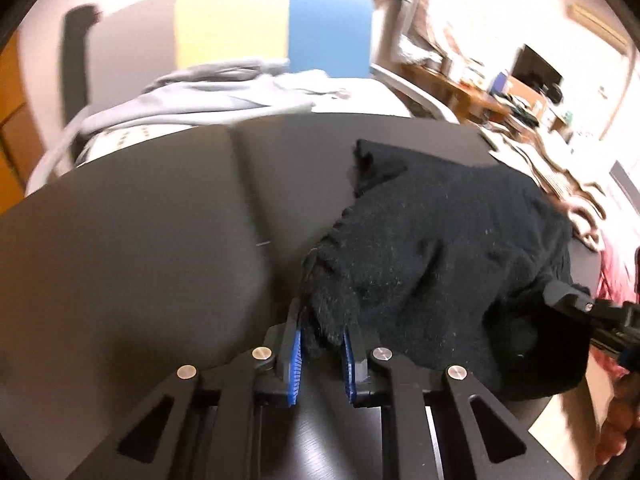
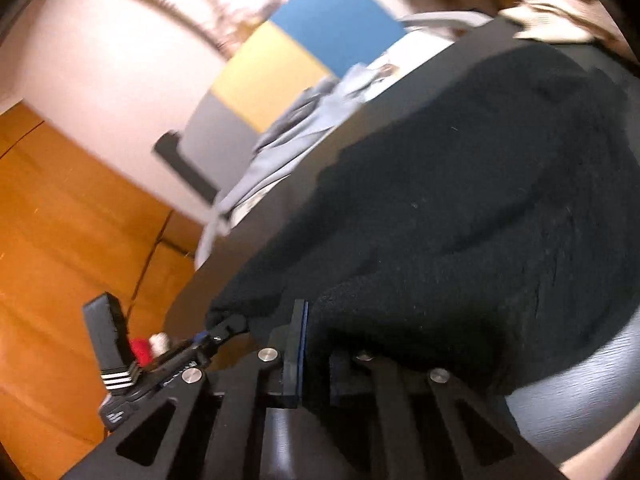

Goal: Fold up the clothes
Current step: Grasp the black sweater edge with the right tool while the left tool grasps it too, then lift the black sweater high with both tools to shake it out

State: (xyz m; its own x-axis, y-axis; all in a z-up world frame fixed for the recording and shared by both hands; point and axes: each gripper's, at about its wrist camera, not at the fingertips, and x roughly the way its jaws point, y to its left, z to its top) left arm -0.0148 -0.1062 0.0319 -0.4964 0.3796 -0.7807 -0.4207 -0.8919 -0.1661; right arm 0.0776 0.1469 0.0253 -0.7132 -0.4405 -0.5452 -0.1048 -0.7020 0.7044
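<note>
A black fuzzy garment (image 1: 440, 248) lies bunched on the dark table (image 1: 140, 240), on its right half. My left gripper (image 1: 322, 332) is shut on a corner of the garment, with the cloth pinched between its blue pads. The right gripper (image 1: 580, 304) shows at the far right edge, holding the garment's other side. In the right wrist view the garment (image 2: 460, 200) fills the middle, and my right gripper (image 2: 316, 340) is shut on its near edge; cloth hides the right finger. The left gripper (image 2: 216, 330) shows at lower left, gripping the garment's tip.
A pale grey garment (image 1: 200, 96) lies beyond the table's far edge, by a chair with a yellow and blue back (image 1: 276, 28). Cluttered desks (image 1: 520, 96) stand at the right. The wooden floor (image 2: 60, 240) shows left of the table.
</note>
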